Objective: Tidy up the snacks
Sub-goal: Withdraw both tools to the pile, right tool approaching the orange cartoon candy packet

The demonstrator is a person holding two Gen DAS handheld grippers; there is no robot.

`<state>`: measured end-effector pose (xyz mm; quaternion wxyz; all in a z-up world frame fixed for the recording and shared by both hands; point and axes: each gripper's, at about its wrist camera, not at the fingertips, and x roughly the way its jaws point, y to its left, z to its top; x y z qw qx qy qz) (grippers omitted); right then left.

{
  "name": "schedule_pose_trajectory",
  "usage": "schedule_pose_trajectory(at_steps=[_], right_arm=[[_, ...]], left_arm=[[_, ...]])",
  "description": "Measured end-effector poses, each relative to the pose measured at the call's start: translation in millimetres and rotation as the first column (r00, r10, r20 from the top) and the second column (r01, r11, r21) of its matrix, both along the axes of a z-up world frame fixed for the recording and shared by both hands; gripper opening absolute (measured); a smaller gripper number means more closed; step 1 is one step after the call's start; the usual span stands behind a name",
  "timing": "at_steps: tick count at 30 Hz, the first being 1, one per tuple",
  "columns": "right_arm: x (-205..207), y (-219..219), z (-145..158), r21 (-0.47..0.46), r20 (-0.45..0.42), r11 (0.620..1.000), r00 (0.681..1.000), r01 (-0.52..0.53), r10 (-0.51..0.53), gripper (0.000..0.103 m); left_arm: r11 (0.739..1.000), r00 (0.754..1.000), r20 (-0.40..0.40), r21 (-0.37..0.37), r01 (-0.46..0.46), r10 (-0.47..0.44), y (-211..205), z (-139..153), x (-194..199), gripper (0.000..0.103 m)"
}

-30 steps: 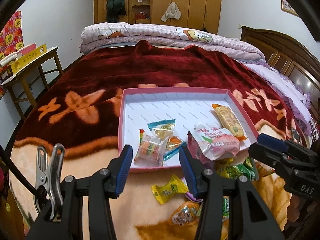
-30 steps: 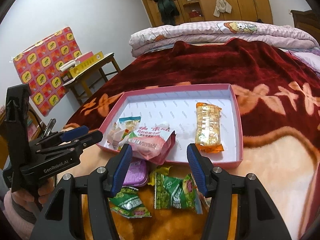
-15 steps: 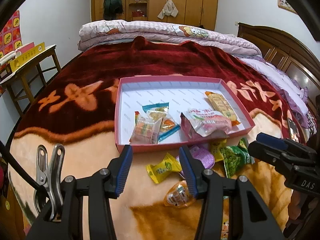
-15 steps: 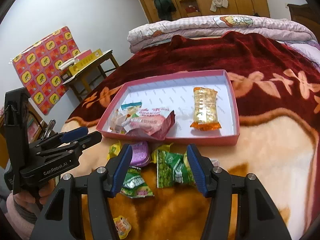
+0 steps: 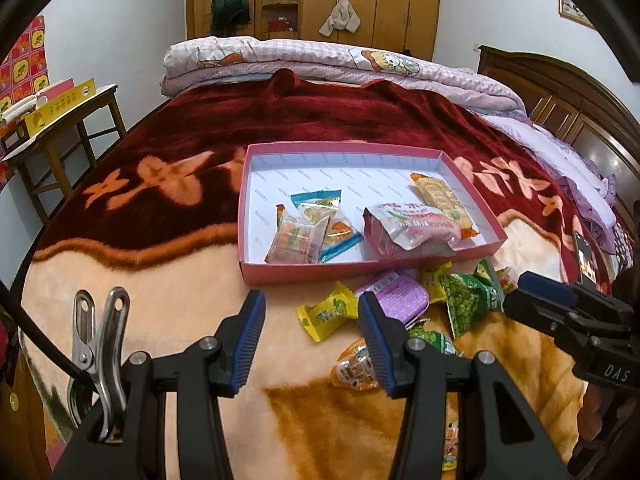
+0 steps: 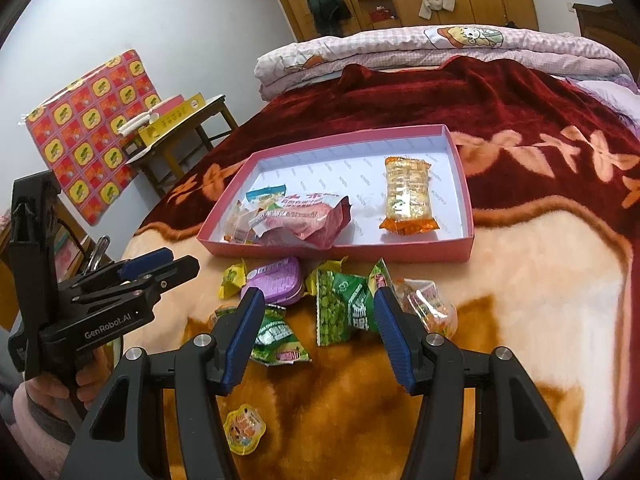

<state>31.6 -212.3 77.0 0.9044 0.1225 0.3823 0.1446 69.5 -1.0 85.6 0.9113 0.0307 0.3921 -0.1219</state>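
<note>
A pink tray [image 5: 360,272] lay on the bed, on the blanket [image 5: 160,280] where its dark red part met the peach part. Inside the tray, toward its near left corner, sat a clear packet of orange sweets [image 5: 298,238] partly over a blue-edged packet [image 5: 320,204]. A crumpled pink bag [image 5: 408,230] rested against the near wall, and an orange wafer pack [image 6: 408,196] lay toward the right wall.

Just outside the tray's near wall, loose snacks were scattered on the blanket: a purple tin [image 6: 278,276], a yellow candy [image 5: 328,314], a green pea packet [image 6: 340,306], a second green packet [image 6: 278,338], and a small jelly cup [image 6: 244,428] nearer the bed's edge.

The left gripper [image 5: 310,338] hovered over the blanket with its jaws apart and nothing between them, the yellow candy showing beyond the gap. The right gripper [image 6: 318,330] likewise stood open and empty above the green packets.
</note>
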Motion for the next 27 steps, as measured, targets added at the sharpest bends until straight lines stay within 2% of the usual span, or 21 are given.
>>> schedule_pose_trajectory(at_steps=[10, 27], right_arm=[[-7, -8, -8, 0.001, -0.024, 1.000, 1.000, 0.013, -0.013, 0.058], [-8, -29, -17, -0.009, -0.055, 0.998, 0.996, 0.069, -0.069, 0.058]], left_arm=[[1.000, 0.999, -0.032, 0.011, 0.026, -0.025, -8, -10, -2, 0.051], [0.999, 0.996, -0.086, 0.033, 0.025, -0.022, -13, -42, 26, 0.051]])
